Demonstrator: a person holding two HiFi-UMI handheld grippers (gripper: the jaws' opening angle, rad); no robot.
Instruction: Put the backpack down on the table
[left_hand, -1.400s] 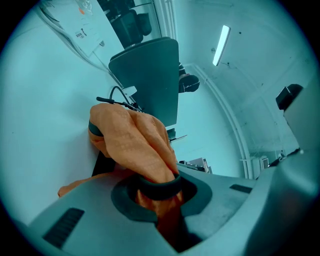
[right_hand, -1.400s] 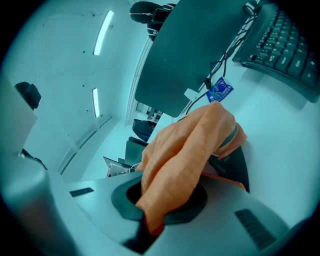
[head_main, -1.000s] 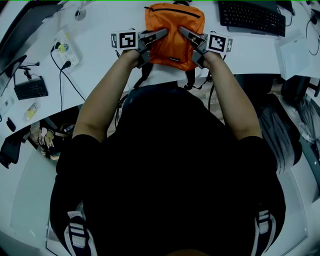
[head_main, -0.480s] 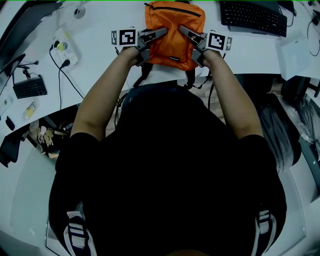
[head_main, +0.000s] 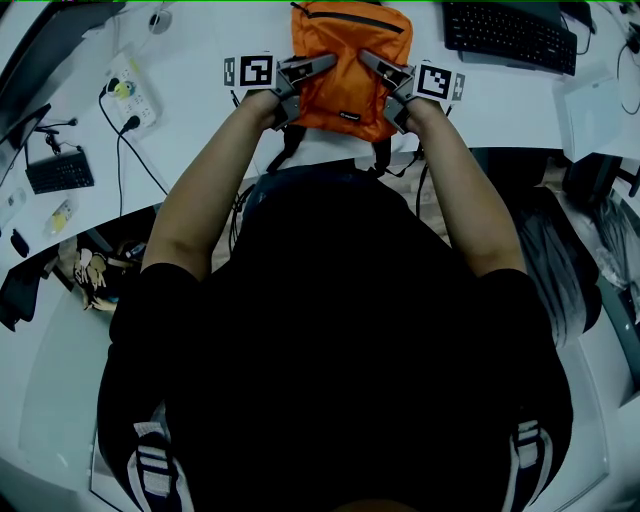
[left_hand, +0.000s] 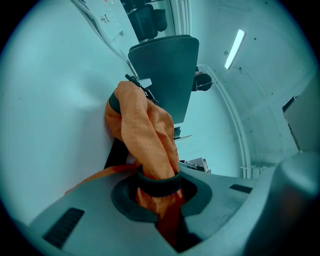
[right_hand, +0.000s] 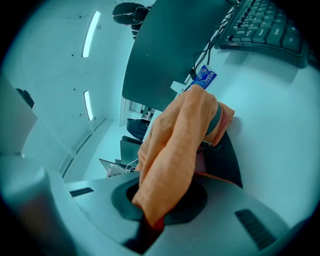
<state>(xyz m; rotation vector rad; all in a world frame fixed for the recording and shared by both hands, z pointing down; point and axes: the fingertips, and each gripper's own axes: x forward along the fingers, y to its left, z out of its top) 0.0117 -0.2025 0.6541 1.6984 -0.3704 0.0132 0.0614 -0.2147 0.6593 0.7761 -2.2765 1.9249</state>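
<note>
The person's bare forearms (head_main: 200, 205) reach forward to two grey hand-held grippers. The left gripper (head_main: 326, 63) is clamped tight on a bunched fold at the left side of the orange fabric backpack (head_main: 350, 40). The right gripper (head_main: 368, 60) pinches a fold at its right side. The backpack sits at the near edge of the white table (head_main: 200, 90), and its dark straps (head_main: 381, 155) hang over that edge. Farther right lies a black keyboard (head_main: 505, 35).
</note>
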